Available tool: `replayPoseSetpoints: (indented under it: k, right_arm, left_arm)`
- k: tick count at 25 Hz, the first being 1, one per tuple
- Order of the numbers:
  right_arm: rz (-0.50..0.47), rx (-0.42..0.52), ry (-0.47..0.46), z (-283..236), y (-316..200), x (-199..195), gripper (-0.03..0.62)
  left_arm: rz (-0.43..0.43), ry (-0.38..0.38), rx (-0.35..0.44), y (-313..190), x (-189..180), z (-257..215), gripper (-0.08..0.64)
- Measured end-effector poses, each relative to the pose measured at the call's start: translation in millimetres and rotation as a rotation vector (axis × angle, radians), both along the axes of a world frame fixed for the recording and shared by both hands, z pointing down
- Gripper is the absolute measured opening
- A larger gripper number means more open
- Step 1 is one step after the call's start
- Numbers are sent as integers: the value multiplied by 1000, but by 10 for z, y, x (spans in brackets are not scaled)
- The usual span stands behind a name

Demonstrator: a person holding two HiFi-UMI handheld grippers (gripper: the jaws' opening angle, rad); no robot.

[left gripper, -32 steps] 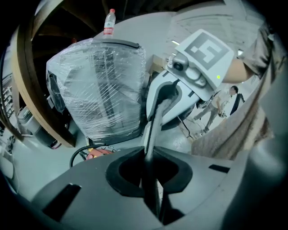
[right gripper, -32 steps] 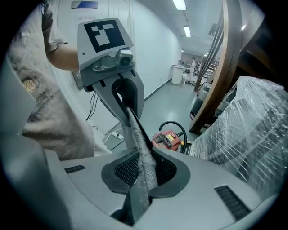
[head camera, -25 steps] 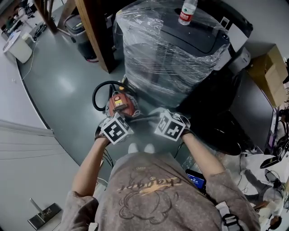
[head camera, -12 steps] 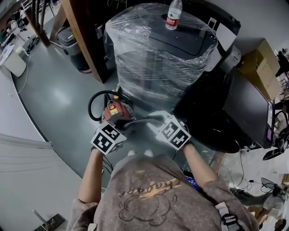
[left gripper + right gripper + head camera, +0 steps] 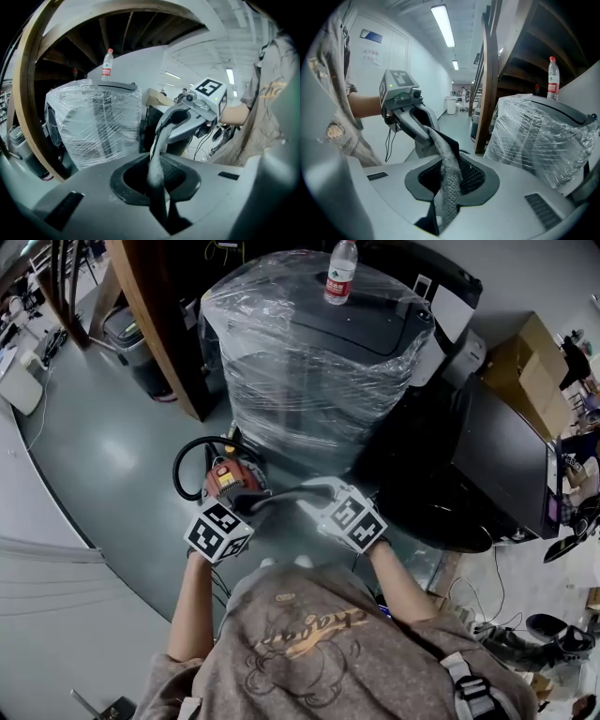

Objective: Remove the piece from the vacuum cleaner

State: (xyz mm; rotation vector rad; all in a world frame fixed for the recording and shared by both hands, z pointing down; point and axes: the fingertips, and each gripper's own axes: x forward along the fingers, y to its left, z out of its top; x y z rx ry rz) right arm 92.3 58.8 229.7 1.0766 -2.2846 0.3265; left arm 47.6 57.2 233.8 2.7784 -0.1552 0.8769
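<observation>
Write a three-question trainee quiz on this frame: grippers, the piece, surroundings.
1. True or false: the grey mesh piece is stretched between the left gripper and the right gripper, with both sets of jaws closed on it.
2. What stands on the plastic-wrapped unit? A) a water bottle B) a mug C) a toolbox
3. Fill in: the red vacuum cleaner sits on the ____.
Key: 1 true; 2 A; 3 floor.

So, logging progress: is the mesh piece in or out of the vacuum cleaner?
Out, it seems: the mesh piece stretches between left gripper and right gripper, beside the vacuum cleaner.
</observation>
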Motion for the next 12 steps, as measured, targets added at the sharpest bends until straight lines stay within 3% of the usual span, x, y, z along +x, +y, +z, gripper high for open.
replayPoseSetpoints:
  k: [12]
  right_arm:
    - [27,-37,-30,170,-25,43,58]
  left_arm:
    - [-11,-29,-13,-35,38,151,38]
